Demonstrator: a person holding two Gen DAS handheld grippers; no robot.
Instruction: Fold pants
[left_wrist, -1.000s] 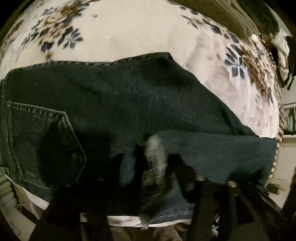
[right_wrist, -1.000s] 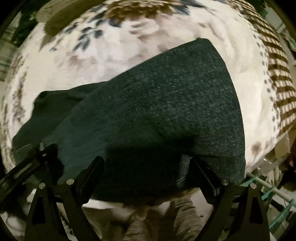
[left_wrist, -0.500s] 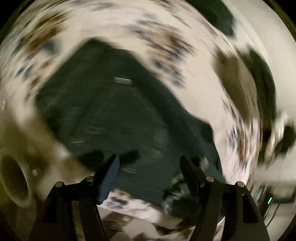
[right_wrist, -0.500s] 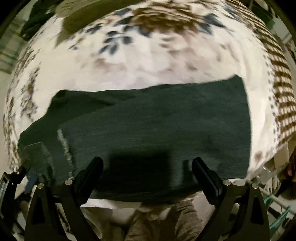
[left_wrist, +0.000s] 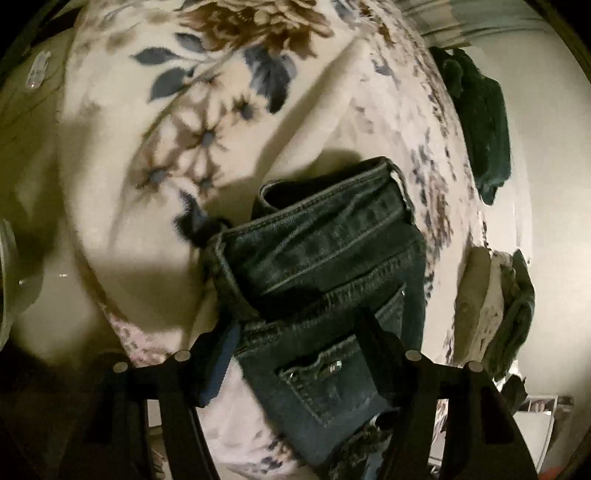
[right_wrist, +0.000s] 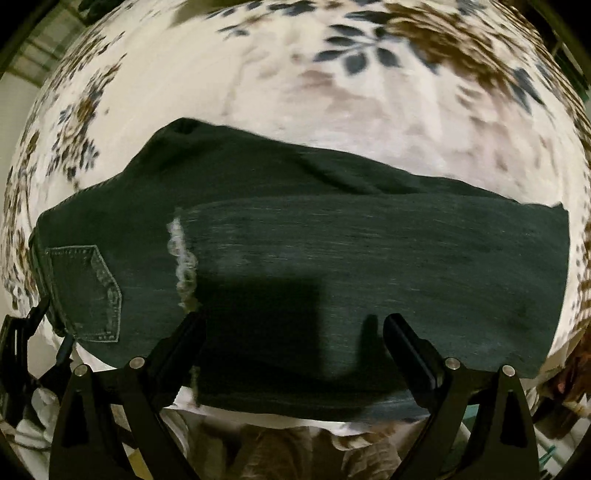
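Below, the dark denim pants (right_wrist: 332, 266) lie spread on a floral blanket (right_wrist: 332, 92), one leg folded across the seat beside a back pocket (right_wrist: 88, 291). Pointing straight down, the right hand-held gripper (right_wrist: 293, 332) hovers over the near edge, fingers wide apart and gripping nothing. At the waistband (left_wrist: 321, 236) end, the left hand-held gripper (left_wrist: 295, 339) straddles the denim near another pocket (left_wrist: 325, 391); its jaws are closing, pads not yet pressing the cloth. A dark green garment (left_wrist: 484, 122) lies well apart.
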